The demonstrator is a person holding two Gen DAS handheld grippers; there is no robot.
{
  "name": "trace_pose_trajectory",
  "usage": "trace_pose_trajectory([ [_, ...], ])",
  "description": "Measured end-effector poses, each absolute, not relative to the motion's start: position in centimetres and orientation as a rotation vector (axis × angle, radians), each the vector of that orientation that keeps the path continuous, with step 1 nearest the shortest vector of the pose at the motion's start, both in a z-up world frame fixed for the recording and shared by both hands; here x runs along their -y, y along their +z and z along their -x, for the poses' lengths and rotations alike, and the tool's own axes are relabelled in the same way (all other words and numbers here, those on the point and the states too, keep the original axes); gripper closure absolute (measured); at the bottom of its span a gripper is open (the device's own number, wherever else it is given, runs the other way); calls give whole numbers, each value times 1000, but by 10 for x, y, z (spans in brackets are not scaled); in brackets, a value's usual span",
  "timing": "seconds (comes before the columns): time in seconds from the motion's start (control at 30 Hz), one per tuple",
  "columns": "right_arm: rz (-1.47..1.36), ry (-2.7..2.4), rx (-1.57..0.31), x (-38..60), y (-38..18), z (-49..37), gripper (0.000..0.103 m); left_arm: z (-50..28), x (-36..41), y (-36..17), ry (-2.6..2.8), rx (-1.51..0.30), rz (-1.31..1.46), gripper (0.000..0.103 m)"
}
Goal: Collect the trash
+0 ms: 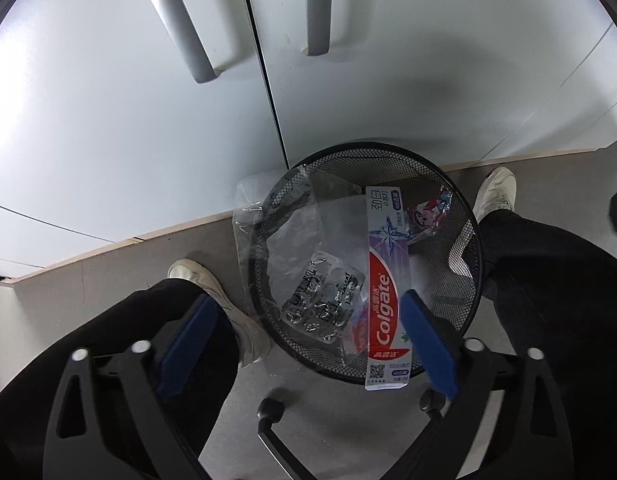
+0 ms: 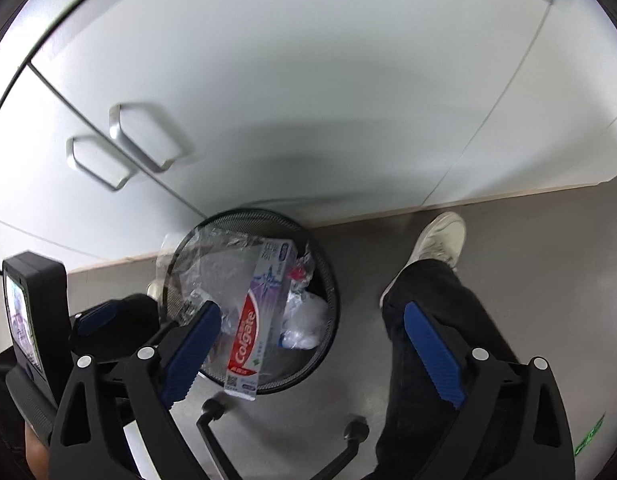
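A black mesh waste bin (image 1: pixel 472 240) stands on the floor against white cabinets; it also shows in the right wrist view (image 2: pixel 328 320). A Colgate toothpaste box (image 1: pixel 386 288) leans across its rim, also seen in the right wrist view (image 2: pixel 254 320). A silver blister pack (image 1: pixel 322 300), a clear plastic bag (image 1: pixel 268 220) draped over the rim and a colourful wrapper (image 1: pixel 426 216) lie in the bin. My left gripper (image 1: pixel 308 340) is open and empty above the bin. My right gripper (image 2: pixel 312 352) is open and empty, above the bin's right side.
White cabinet doors with grey handles (image 1: pixel 180 20) rise behind the bin. The person's legs and white shoes (image 1: pixel 224 304) (image 2: pixel 440 244) stand on both sides of the bin. Black chair-base arms with castors (image 2: pixel 212 410) lie on the grey floor in front.
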State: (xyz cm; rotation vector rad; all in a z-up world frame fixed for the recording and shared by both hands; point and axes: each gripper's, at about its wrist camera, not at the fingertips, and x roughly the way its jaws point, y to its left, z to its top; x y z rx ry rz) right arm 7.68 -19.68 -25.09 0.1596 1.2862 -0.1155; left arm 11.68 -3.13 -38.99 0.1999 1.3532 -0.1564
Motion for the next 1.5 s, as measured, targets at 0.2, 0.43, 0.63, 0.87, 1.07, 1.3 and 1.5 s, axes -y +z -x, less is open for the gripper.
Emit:
trace_pose_trajectory([
  [0.2,-105,-120,-1179,191,-214,-63,4,-110,27,-381,-172,-1345,-175,5],
  [0.43,9,-115,-1010,176,-151,-35,4,-100,21,-361,-160,-1311,-182,4],
  [0.63,8,-95,-942,176,-108,-4,4,-91,7,-325,-136,-1237,-173,4],
  [0.87,-108,27,-949,186,-118,28,4,-70,-10,-269,-126,-1130,-127,4],
  [1.07,-144,97,-990,183,-149,36,4,-53,-11,-262,-115,-1067,-122,4],
  [1.3,-102,96,-1020,169,-176,45,4,-43,-17,-268,-147,-1045,-73,4],
  [1.5,-105,63,-1028,172,-189,48,4,-39,-15,-274,-162,-1037,-74,4],
])
